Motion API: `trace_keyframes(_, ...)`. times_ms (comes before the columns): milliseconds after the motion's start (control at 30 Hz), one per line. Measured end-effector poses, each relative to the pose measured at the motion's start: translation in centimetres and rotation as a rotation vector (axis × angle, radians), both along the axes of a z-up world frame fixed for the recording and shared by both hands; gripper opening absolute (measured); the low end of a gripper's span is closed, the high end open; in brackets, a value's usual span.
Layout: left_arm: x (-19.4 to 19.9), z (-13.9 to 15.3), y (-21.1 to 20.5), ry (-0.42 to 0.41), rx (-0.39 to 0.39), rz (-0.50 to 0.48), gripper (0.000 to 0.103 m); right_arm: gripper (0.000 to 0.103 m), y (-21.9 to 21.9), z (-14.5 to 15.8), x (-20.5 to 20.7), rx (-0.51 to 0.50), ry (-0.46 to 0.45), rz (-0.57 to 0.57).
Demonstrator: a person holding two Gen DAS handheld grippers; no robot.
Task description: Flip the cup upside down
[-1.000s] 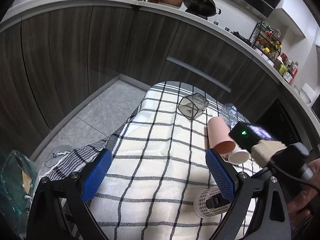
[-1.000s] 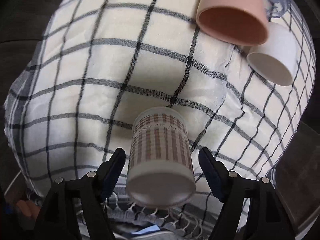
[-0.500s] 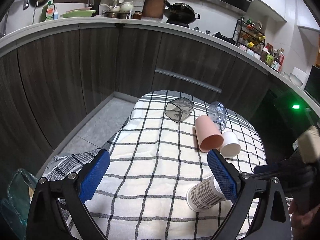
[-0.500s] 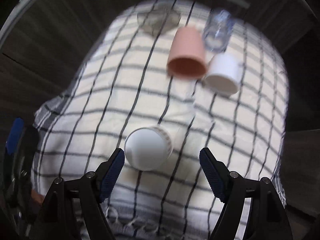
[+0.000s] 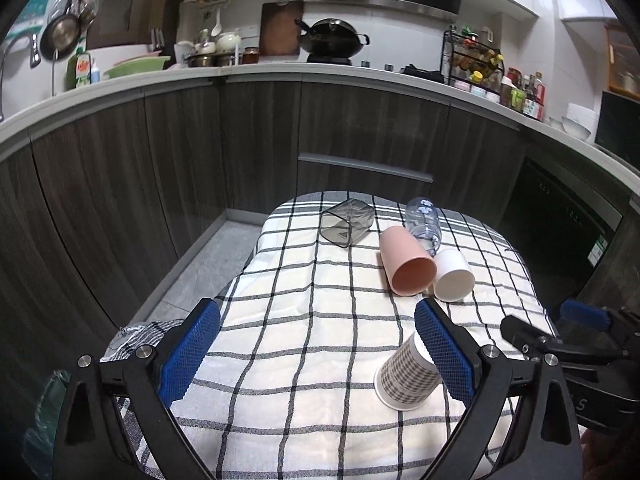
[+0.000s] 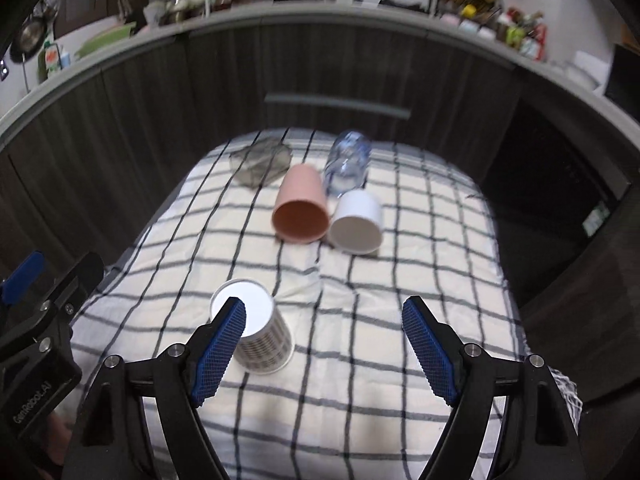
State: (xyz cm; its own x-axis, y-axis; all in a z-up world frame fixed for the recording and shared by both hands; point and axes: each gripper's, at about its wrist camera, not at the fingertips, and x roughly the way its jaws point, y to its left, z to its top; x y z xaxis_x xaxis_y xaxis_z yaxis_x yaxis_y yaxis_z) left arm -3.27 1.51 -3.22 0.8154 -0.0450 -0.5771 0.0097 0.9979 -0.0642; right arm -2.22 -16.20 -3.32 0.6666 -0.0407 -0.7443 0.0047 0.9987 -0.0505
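A checked paper cup (image 5: 406,376) stands upside down, base up, on the checked cloth (image 5: 304,344); it also shows in the right wrist view (image 6: 260,336). My left gripper (image 5: 316,354) is open and empty above the cloth's near part, its right finger overlapping the cup. My right gripper (image 6: 324,350) is open and empty, raised behind the cup, which shows by its left finger. The right gripper also shows at the right edge of the left wrist view (image 5: 576,340).
A pink cup (image 5: 406,266), a white cup (image 5: 454,280), a clear bottle (image 5: 424,222) and a dark clear container (image 5: 346,222) lie on their sides at the far end of the cloth. Dark kitchen cabinets (image 5: 360,128) stand beyond, floor (image 5: 200,276) to the left.
My right gripper let go of the checked cup, which now stands base up, and pulled back and up. Both cameras have risen and tilted toward the cabinets.
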Motion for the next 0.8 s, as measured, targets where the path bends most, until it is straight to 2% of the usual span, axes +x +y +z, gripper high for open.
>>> trace_keyframes(133, -0.8, 0.5, -0.8, -0.018, 0.030, -0.017, 0.099, 0.085, -0.6, 0.6, -1.3, 0.003, -0.065, -0.031)
trace_keyframes(433, -1.9, 1.7, -1.6, -0.032, 0.049, -0.033, 0.099, 0.085, -1.7, 2.0, -3.8, 0.019, -0.141, -0.071)
trace_keyframes(600, -2.6, 2.6, -1.9, -0.034, 0.050, -0.041, 0.100, 0.092, -1.7, 3.6, -5.4, 0.005, -0.207, -0.074)
trace_keyframes(800, -3.6, 3.6, -2.2, -0.033, 0.062, -0.042, 0.101, 0.093, -1.5, 4.7, -6.3, 0.001, -0.227, -0.063)
